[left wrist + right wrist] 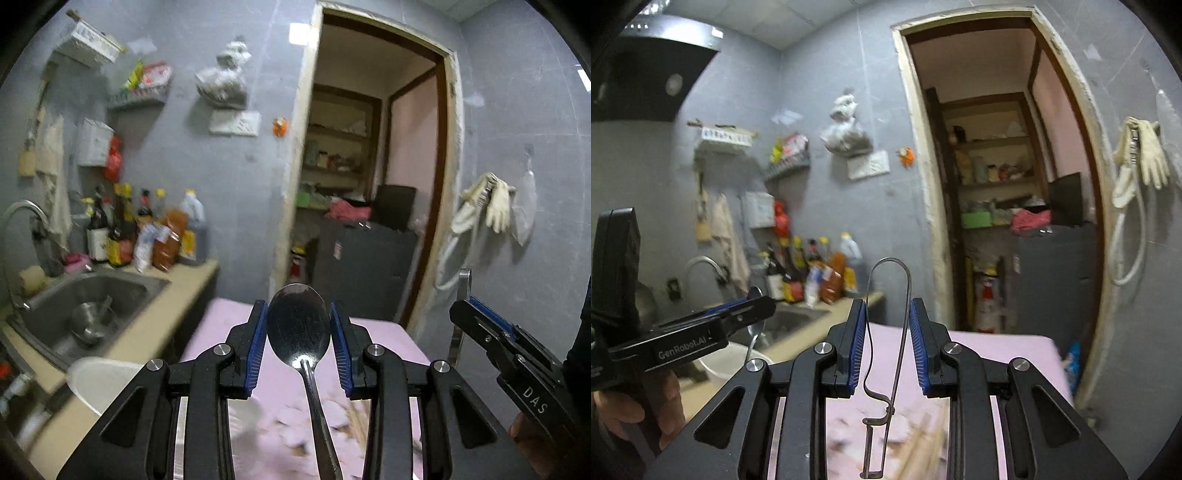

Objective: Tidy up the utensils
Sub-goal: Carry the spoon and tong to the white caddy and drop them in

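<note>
Between your left gripper's (298,345) blue pads, clamped together on it, stands the spoon (298,325), bowl up. Your right gripper (888,345) pinches a wire utensil (886,332). Keep both closed and level above the pink table (384,336), wrists raised toward the doorway (369,147).

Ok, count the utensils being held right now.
2. A spoon sits between the left gripper's fingers, bowl forward; a bent wire utensil sits in the right gripper. Others may lie out of view.
</note>
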